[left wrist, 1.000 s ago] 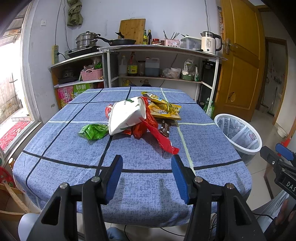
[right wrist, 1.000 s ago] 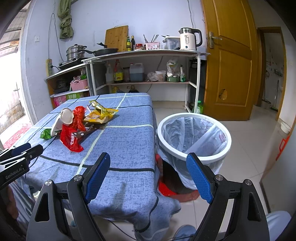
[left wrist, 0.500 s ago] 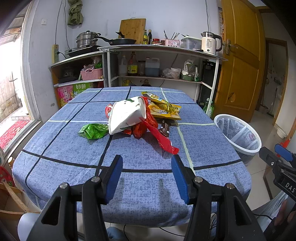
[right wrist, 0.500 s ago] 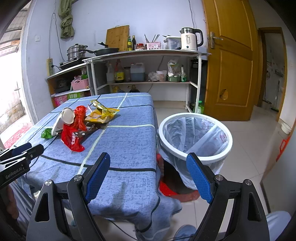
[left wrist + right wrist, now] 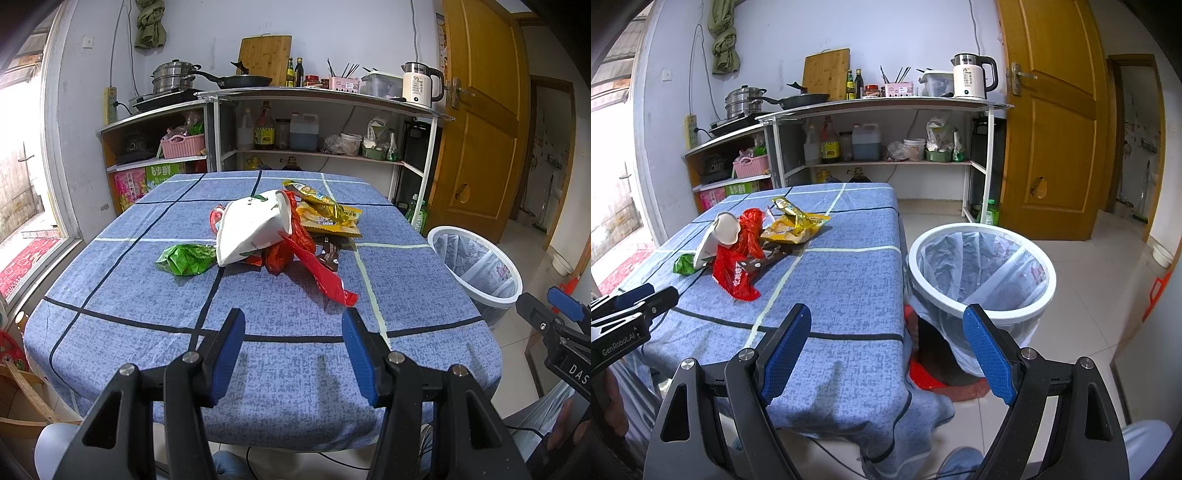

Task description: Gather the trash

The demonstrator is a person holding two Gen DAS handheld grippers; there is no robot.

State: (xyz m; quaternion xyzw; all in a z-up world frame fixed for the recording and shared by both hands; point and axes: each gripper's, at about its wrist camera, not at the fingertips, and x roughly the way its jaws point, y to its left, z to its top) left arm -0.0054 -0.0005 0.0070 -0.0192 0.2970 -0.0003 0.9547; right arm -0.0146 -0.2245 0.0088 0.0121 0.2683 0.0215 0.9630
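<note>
A heap of trash lies mid-table on the blue checked cloth (image 5: 110,295): a crushed white paper cup (image 5: 255,225), a green wrapper (image 5: 186,258), a red wrapper (image 5: 317,271), a brown wrapper (image 5: 330,253) and yellow snack bags (image 5: 325,212). My left gripper (image 5: 291,325) hovers open over the table's near edge, short of the heap, nothing between its blue pads. My right gripper (image 5: 886,328) is open too, over the table's right corner, with the white lined bin (image 5: 982,266) just beyond it on the floor. The red wrapper (image 5: 737,273) and cup (image 5: 718,236) show left in the right wrist view.
A metal shelf (image 5: 317,98) with pans, kettle and bottles stands behind the table. A wooden door (image 5: 480,122) is at the right. The bin (image 5: 476,266) sits on the tiled floor beside the table's right edge. A person's knees show below both grippers.
</note>
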